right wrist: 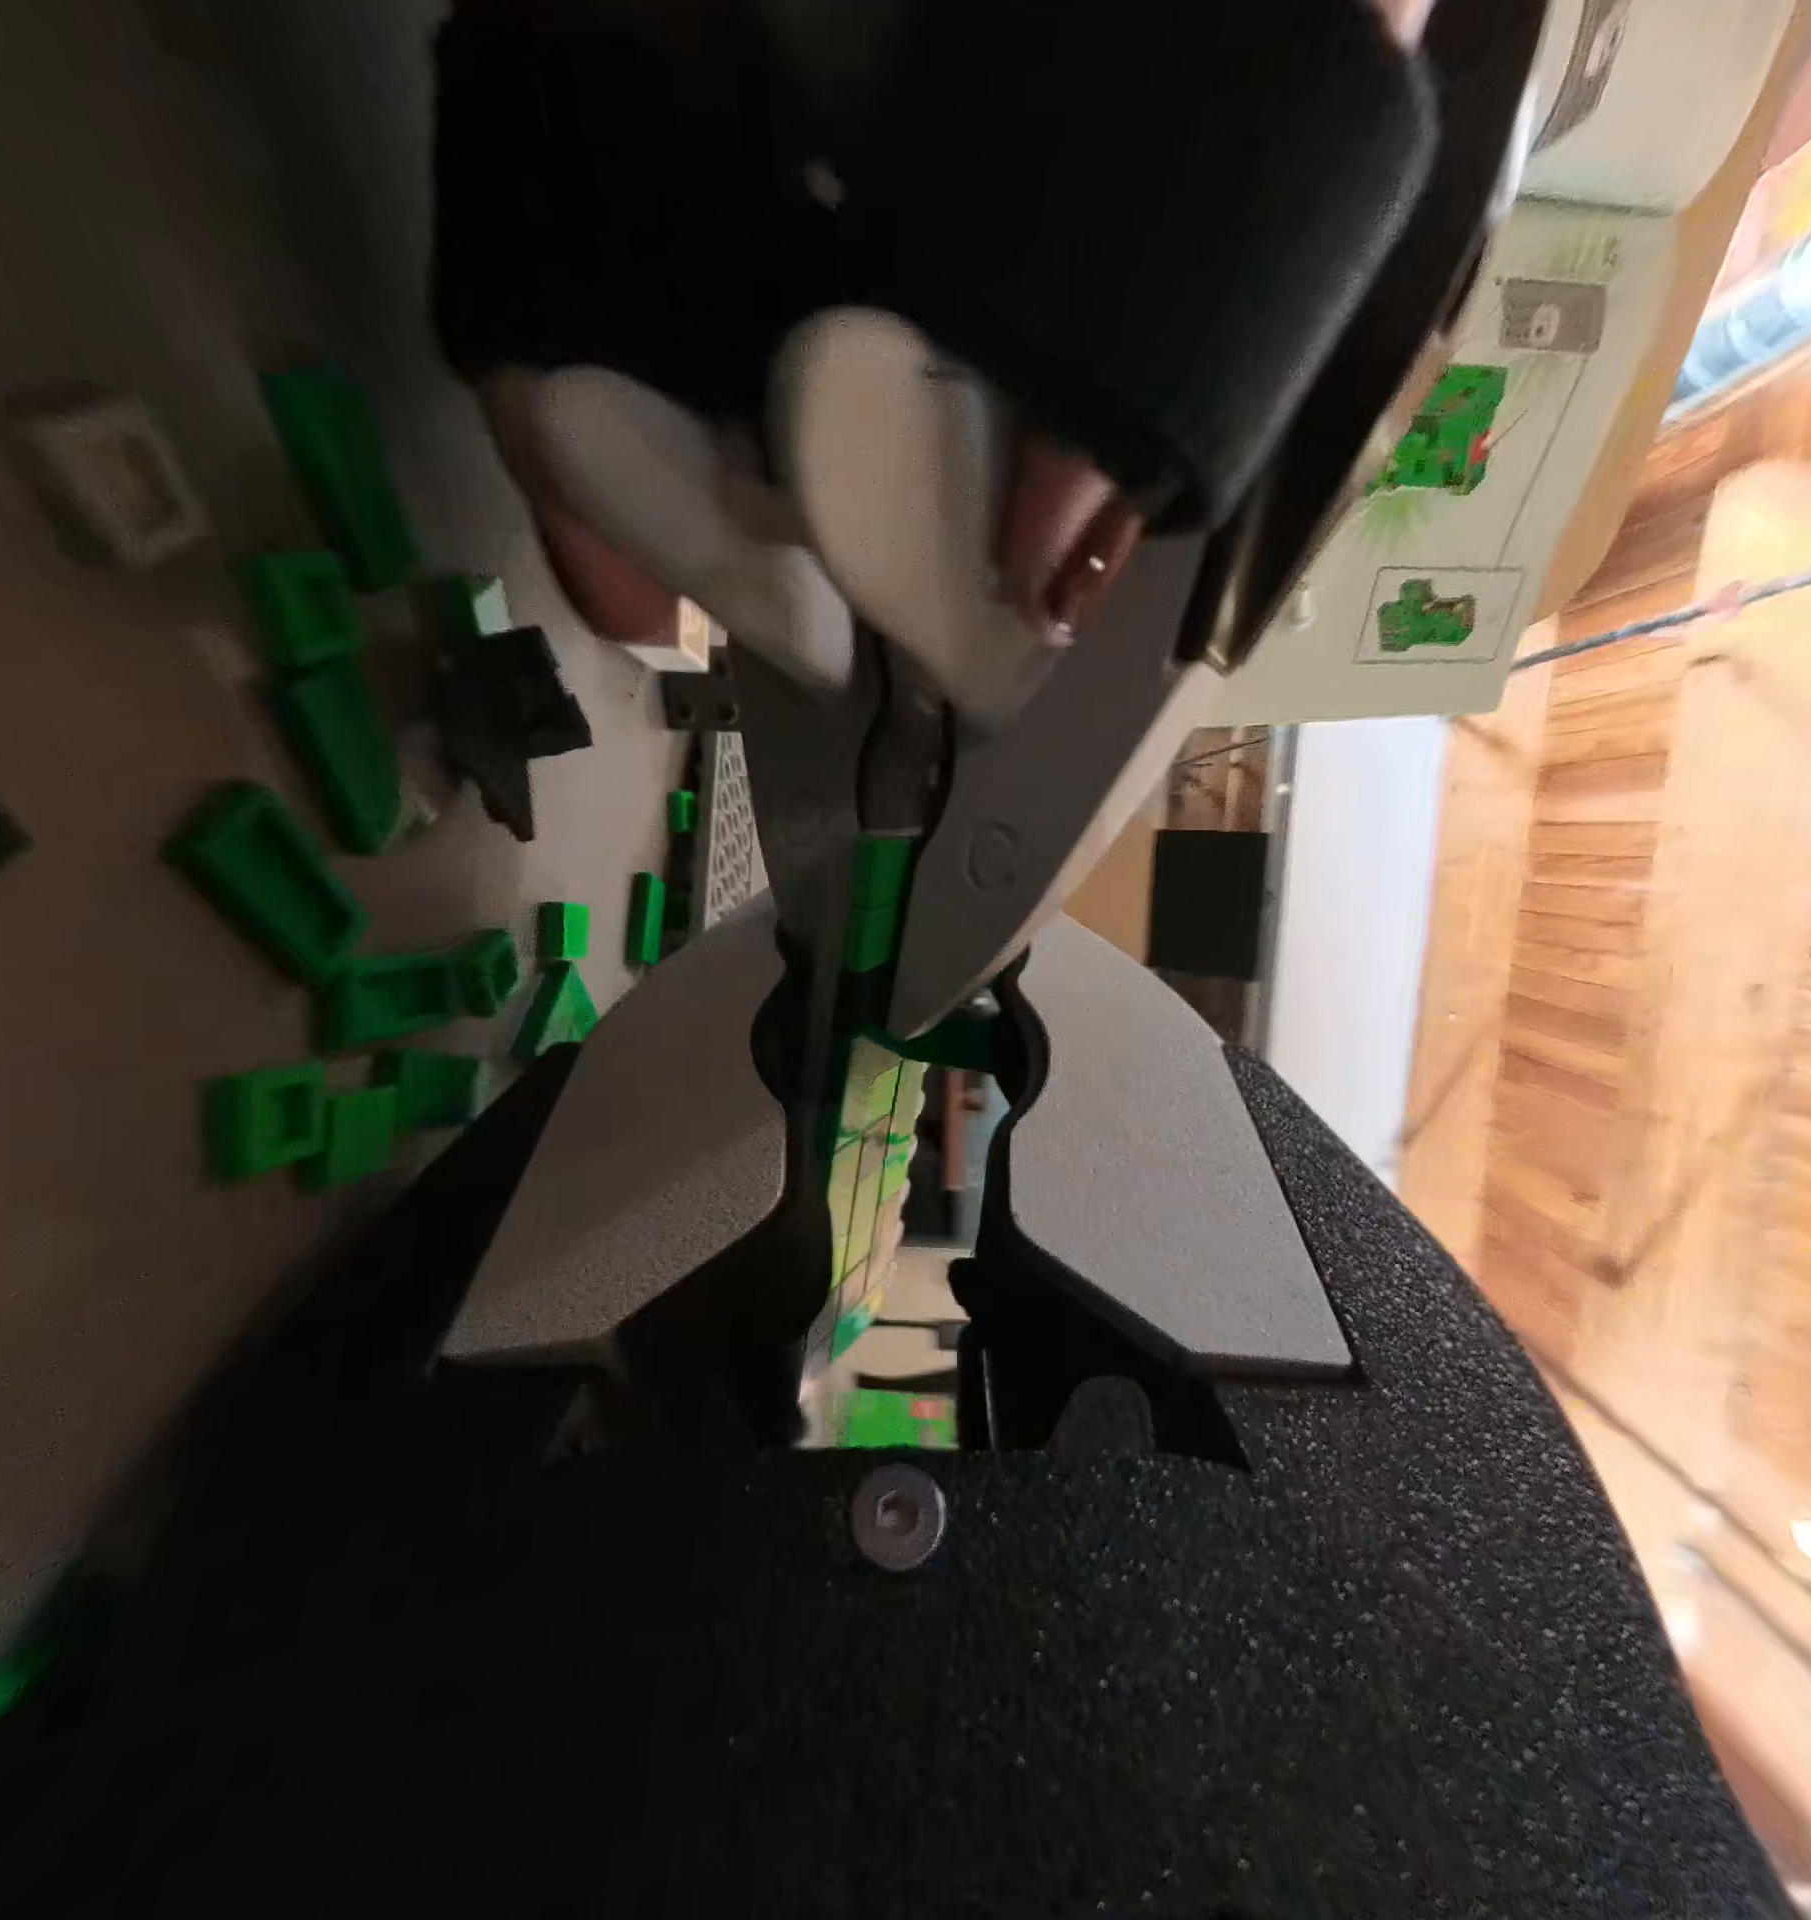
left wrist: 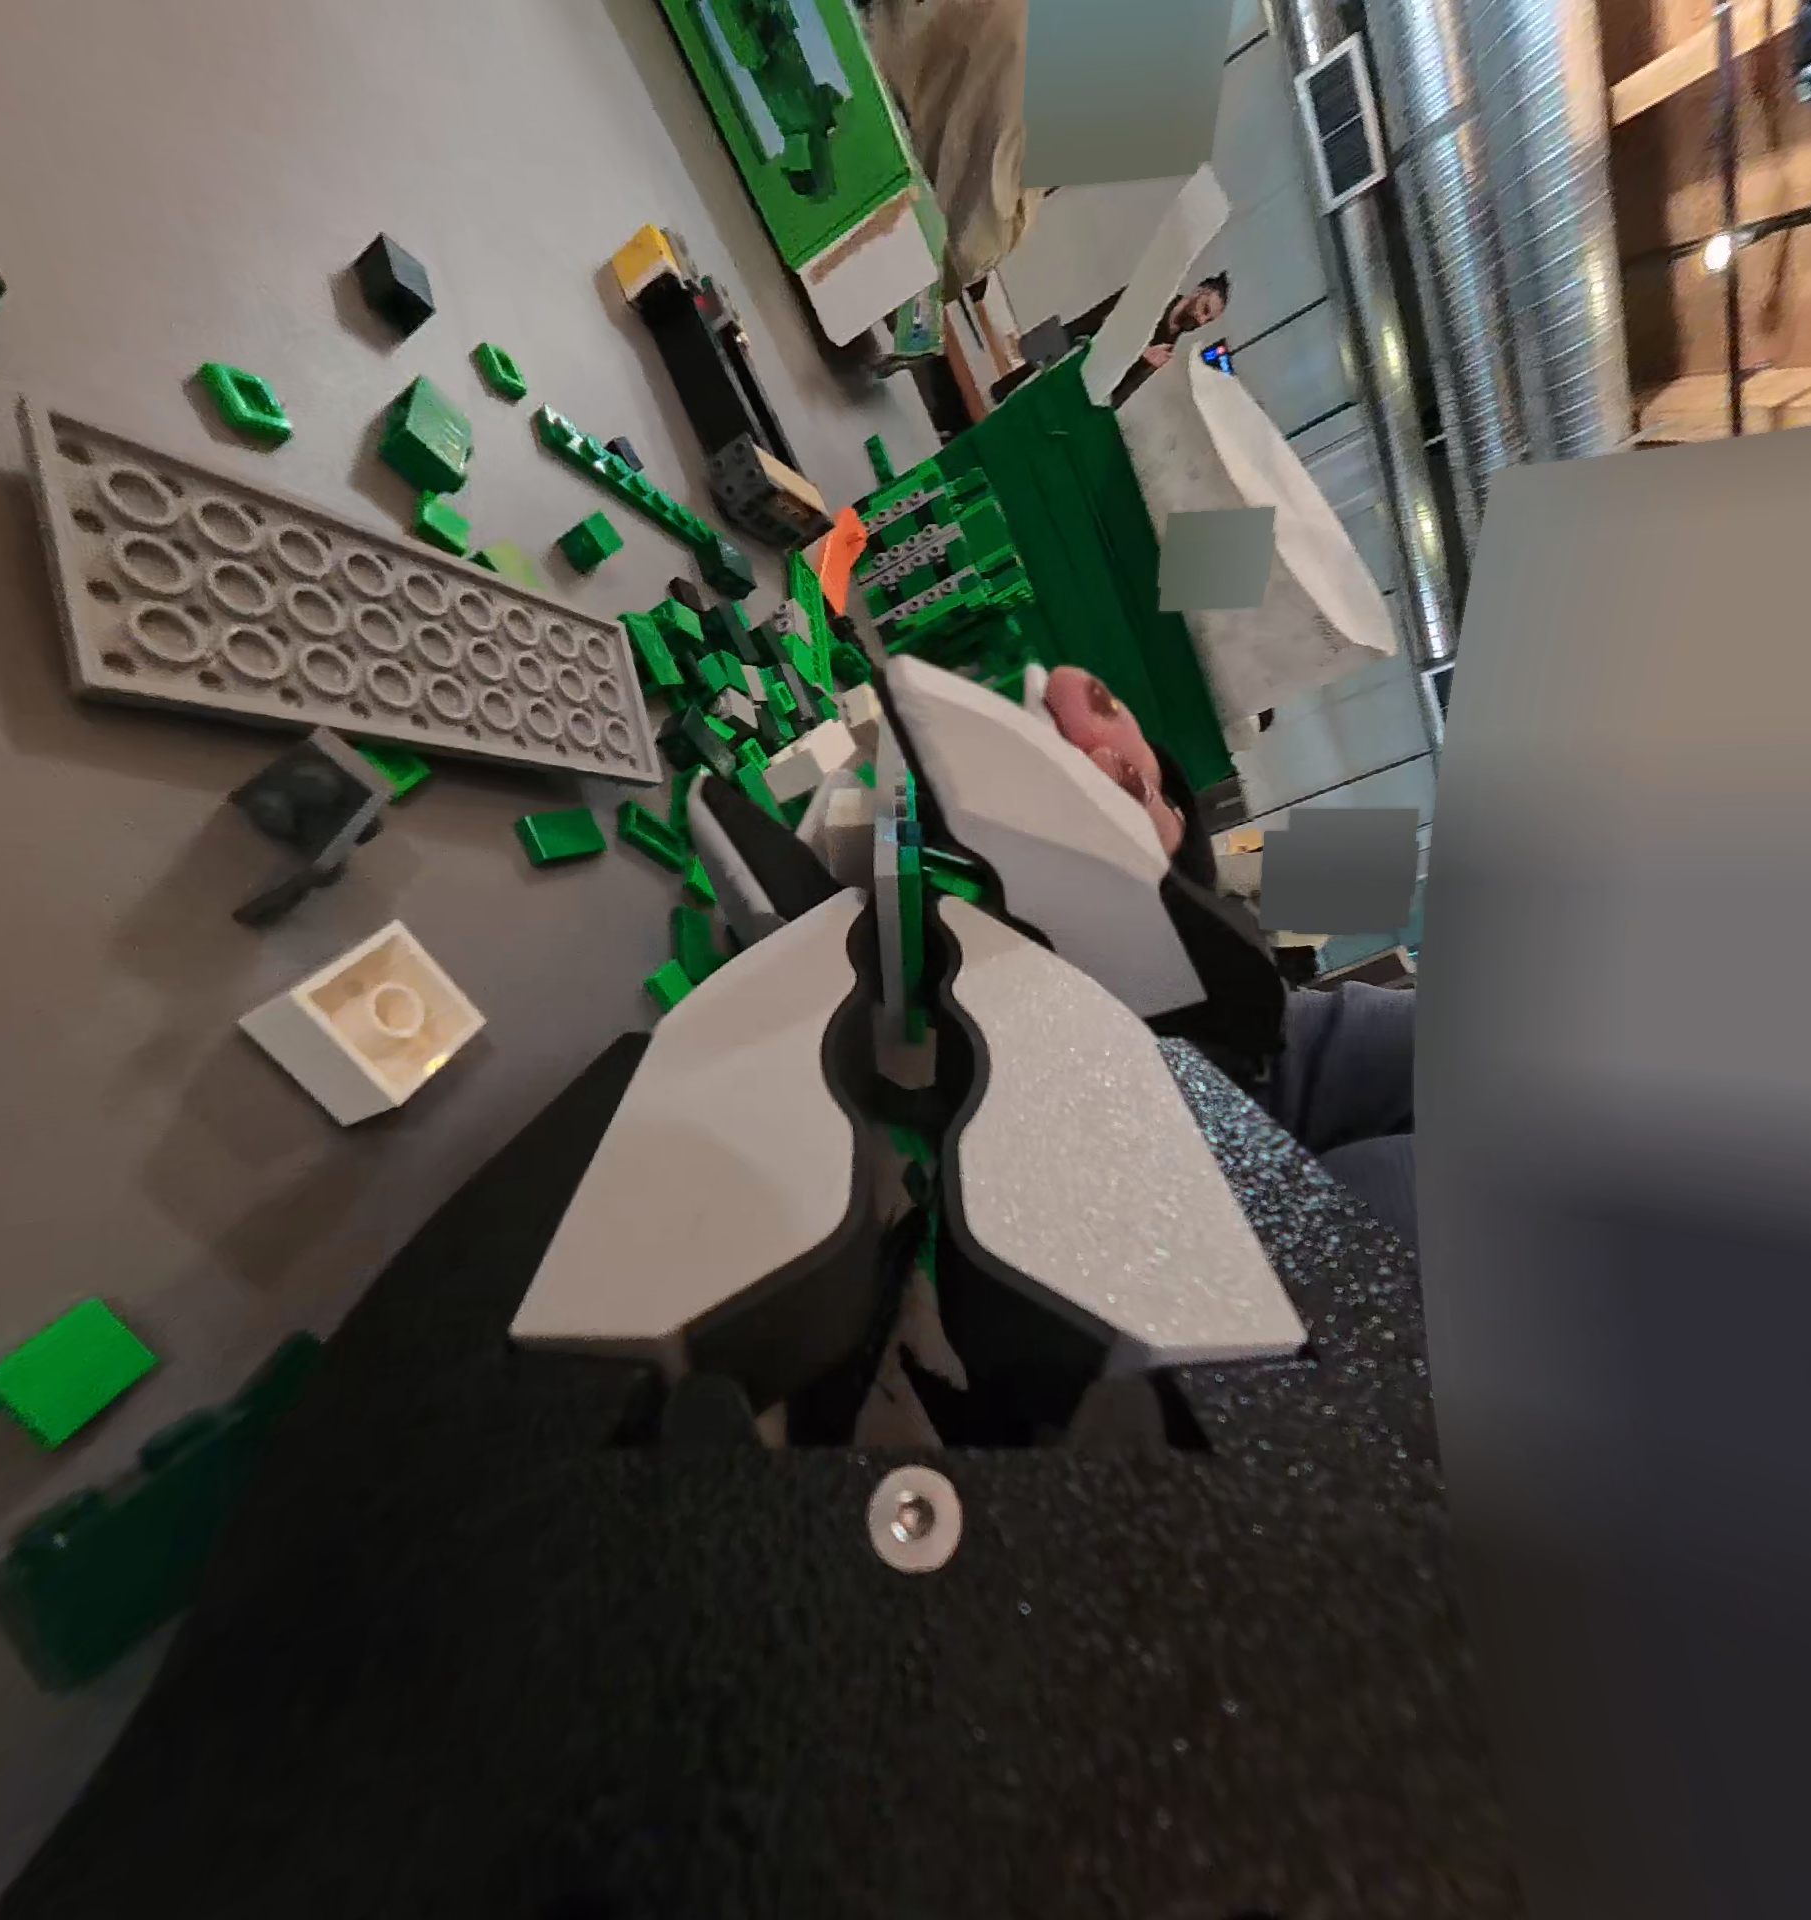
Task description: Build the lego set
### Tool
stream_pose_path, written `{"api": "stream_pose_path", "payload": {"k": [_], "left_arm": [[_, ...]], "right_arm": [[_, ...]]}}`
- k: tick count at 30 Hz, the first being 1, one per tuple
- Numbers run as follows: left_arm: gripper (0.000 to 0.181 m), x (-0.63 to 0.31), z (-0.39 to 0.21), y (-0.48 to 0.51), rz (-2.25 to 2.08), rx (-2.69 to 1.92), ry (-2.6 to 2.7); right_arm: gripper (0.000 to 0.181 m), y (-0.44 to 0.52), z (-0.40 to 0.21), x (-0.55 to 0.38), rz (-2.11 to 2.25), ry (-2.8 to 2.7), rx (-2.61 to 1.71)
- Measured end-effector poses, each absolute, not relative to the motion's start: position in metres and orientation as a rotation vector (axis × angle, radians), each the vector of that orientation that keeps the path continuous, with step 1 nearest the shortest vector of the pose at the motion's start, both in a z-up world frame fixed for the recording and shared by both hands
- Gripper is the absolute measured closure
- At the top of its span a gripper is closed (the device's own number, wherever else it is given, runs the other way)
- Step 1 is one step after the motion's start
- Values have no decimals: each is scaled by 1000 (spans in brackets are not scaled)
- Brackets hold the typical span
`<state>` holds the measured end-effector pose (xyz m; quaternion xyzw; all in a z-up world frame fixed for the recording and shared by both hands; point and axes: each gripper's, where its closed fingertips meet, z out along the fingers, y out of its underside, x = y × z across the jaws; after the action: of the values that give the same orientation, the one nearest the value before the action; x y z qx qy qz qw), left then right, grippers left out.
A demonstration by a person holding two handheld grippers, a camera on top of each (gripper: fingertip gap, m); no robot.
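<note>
Above the grey table (left wrist: 257, 125), between both my grippers: a thin grey-and-green plate assembly (left wrist: 899, 914).
Left gripper (left wrist: 896, 935) pinches its edge narrowly; right gripper (right wrist: 885, 997) clamps the same stack, tilted sideways; loose glossy green bricks (right wrist: 288, 894) lie scattered below.

Grey table (left wrist: 257, 208), silver ducts (left wrist: 1483, 312) and wooden wall (right wrist: 1659, 935) behind.
</note>
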<state>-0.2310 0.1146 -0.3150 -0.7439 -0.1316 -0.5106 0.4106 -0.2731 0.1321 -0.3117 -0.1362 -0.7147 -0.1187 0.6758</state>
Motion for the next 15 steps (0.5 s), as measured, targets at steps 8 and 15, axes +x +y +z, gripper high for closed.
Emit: {"api": "stream_pose_path", "payload": {"k": [8,15], "left_arm": [[176,-226,-321,116,-1153,-1934,-258],[176,-229,-320,115,-1145,-1923,-264]], "right_arm": [[139,136,-331,-271,67,-1759,-601],[140,134,-333,-267,153,-1800,-633]]}}
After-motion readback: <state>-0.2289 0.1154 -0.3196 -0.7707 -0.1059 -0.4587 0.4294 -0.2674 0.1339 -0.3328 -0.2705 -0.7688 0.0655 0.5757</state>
